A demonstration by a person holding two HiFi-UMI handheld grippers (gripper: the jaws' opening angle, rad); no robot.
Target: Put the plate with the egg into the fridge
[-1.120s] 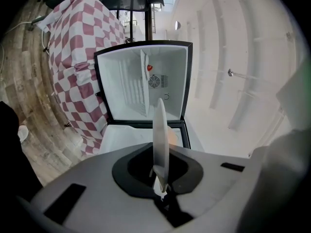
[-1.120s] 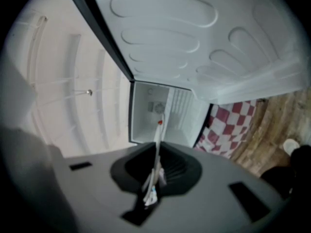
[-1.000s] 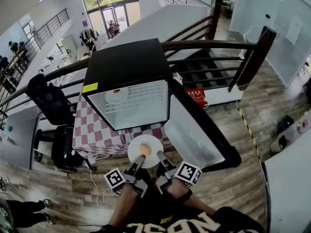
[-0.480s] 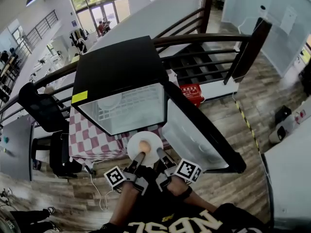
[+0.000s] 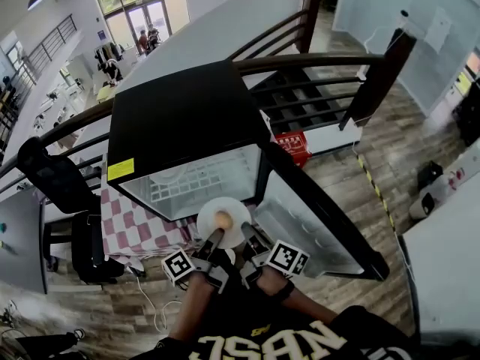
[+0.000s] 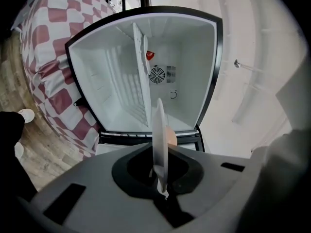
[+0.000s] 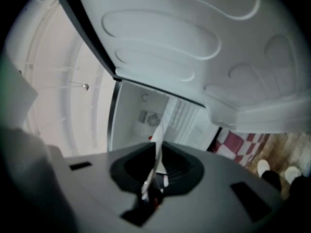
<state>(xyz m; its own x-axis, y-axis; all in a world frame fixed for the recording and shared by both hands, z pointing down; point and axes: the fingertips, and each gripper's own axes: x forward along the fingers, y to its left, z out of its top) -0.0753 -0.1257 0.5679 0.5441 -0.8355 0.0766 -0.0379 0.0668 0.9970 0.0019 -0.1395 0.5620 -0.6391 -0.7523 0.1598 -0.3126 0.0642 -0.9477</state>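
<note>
Pinching the near rim of the white plate [image 5: 236, 214], the left hand-held gripper [image 5: 213, 240] and the right hand-held gripper [image 5: 248, 237] both squeeze it tight. The egg [image 5: 223, 219] sits on the plate, just in front of the fridge [image 5: 180, 118]. Its door [image 5: 315, 208] is open. Left to do: slide the plate inside, maybe onto the wire shelf [image 5: 191, 184], which looks dim.

light: bright daylight from tall glass entrance doors [image 5: 139, 10], top left | glare: white interior of open black fridge [image 6: 112, 76] washed pale | focus: thin white round plate [image 6: 159, 127] crisp in left gripper view, smeared in right gripper view | edges: fisheye bend, dark vignetted corners
</note>
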